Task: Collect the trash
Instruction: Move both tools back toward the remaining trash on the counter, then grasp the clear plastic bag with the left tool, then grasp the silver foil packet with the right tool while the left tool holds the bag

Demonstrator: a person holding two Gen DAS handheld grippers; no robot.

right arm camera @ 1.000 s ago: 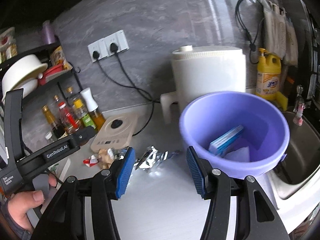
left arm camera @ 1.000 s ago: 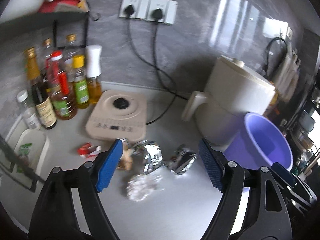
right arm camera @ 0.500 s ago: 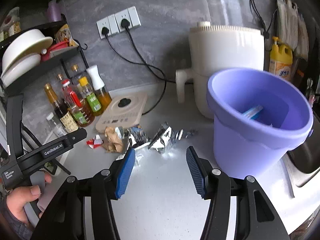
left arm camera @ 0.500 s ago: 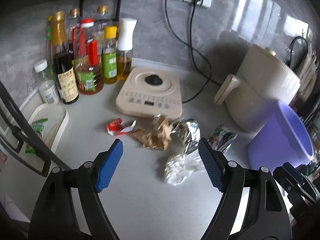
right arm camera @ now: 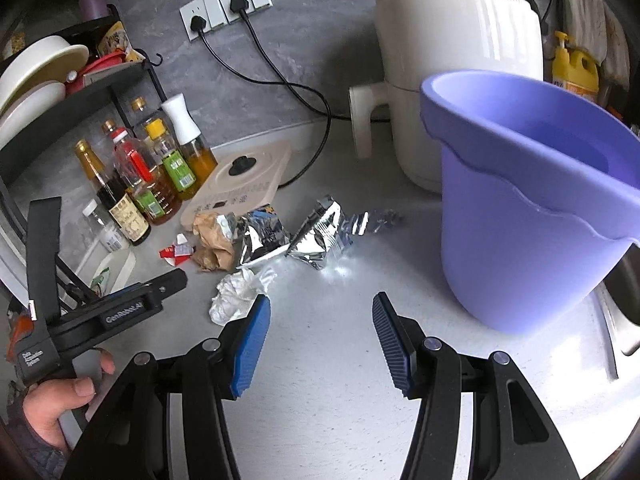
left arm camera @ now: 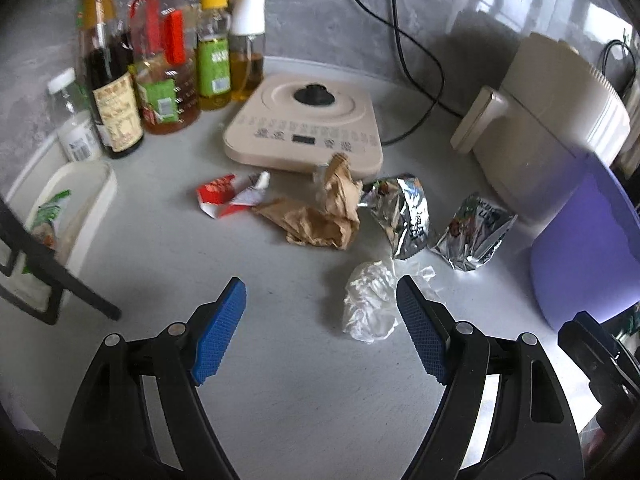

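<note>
Trash lies on the grey counter: a crumpled white plastic wad [left arm camera: 370,304] [right arm camera: 236,296], crumpled brown paper [left arm camera: 320,212] [right arm camera: 214,240], a red wrapper [left arm camera: 228,198] [right arm camera: 176,252] and two foil packets [left arm camera: 404,210] [left arm camera: 472,232] [right arm camera: 260,236] [right arm camera: 324,236]. A purple bucket [left arm camera: 588,240] [right arm camera: 528,208] stands at the right. My left gripper [left arm camera: 320,324] is open and empty, just short of the white wad. My right gripper [right arm camera: 318,332] is open and empty, left of the bucket.
A beige induction cooker [left arm camera: 308,124] sits behind the trash. Several sauce bottles [left arm camera: 160,60] stand at the left, by a white tray [left arm camera: 64,216]. A white appliance [right arm camera: 460,60] stands behind the bucket. A sink edge [right arm camera: 612,340] is at the right.
Both grippers have dropped lower and closer to the counter. The left one has come nearer the white wad. The bucket's inside is no longer visible.
</note>
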